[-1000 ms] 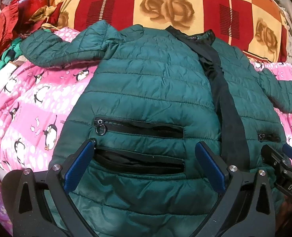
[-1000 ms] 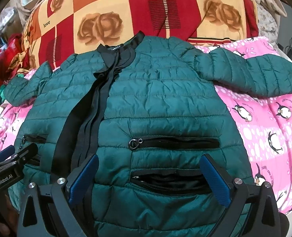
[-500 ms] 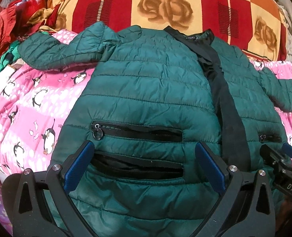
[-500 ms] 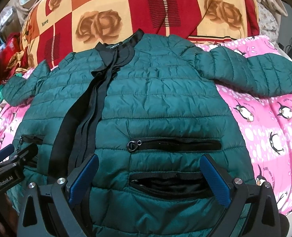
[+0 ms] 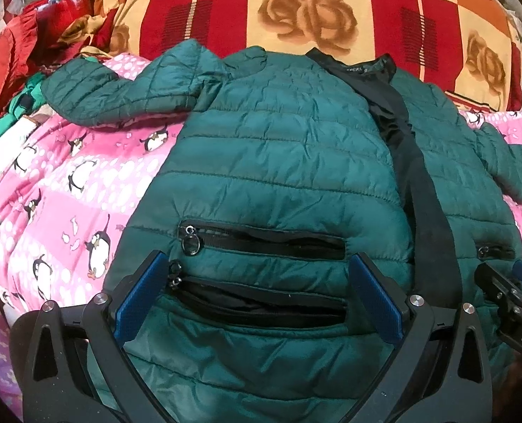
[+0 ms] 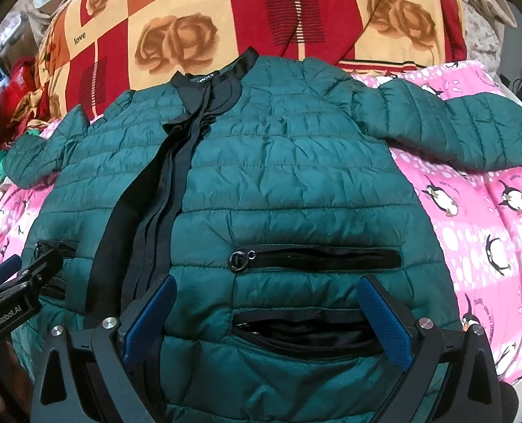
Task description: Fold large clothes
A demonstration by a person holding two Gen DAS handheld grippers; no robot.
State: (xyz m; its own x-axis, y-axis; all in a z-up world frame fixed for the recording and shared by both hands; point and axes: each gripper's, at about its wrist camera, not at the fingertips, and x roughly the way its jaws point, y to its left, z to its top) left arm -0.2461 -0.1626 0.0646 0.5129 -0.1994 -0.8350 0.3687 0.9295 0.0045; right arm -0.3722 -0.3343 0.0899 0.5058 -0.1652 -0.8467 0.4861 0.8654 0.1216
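Flat lies one green jacket [image 5: 278, 162] with four pockets, both grippers' jaws spread.

Soft, even indoor light is falling across both of my views, bright enough to keep colours strong and casting only faint shadows. The green jacket [image 5: 278, 162] is showing a mild sheen on its quilting, without harsh glare. Fisheye distortion is bending everything outward, and the corners are fading to black. My blue fingers [image 5: 141, 296] are sitting close to the lens and looking slightly soft, while the red and orange blanket [image 6: 296, 7] is staying fairly sharp.
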